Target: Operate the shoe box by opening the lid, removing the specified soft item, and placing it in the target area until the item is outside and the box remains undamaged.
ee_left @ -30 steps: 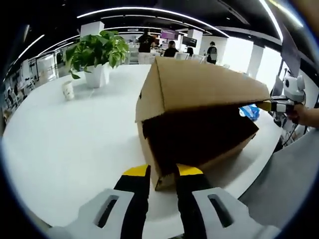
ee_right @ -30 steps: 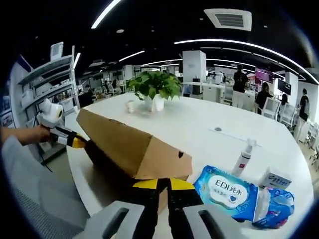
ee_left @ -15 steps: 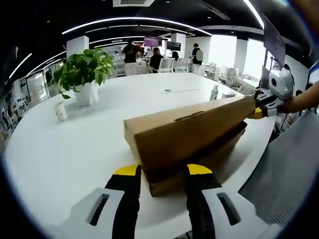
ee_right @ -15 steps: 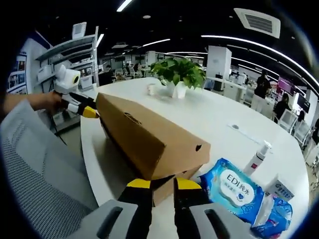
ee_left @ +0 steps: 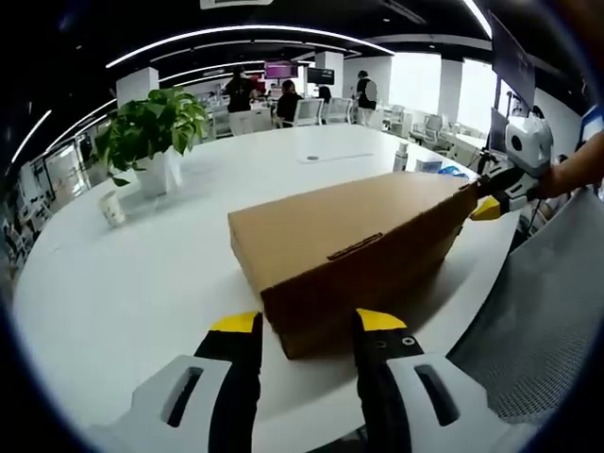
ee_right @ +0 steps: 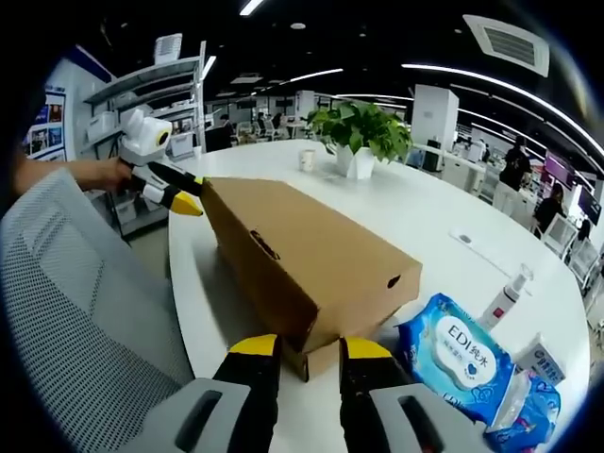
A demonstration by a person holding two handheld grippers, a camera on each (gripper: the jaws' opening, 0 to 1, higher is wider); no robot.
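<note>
Both grippers are flanking the closed cardboard shoe box (ee_left: 344,247) at frame centre on the white table (ee_left: 142,274). The left gripper (ee_left: 307,323) and right gripper (ee_right: 310,347) are standing parted, jaws astride opposite box corners (contact unclear). At lower right, a blue wipes pack (ee_right: 453,354) reads "EDI".

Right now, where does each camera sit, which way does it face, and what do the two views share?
Left gripper view: rides the left gripper at one end of the shoe box, looking along it; the right gripper and a hand meet the far end.
Right gripper view: rides the right gripper at the opposite end, beside the wipes pack; the left gripper shows at the far corner.
Shared: box, white table, potted plant.
</note>
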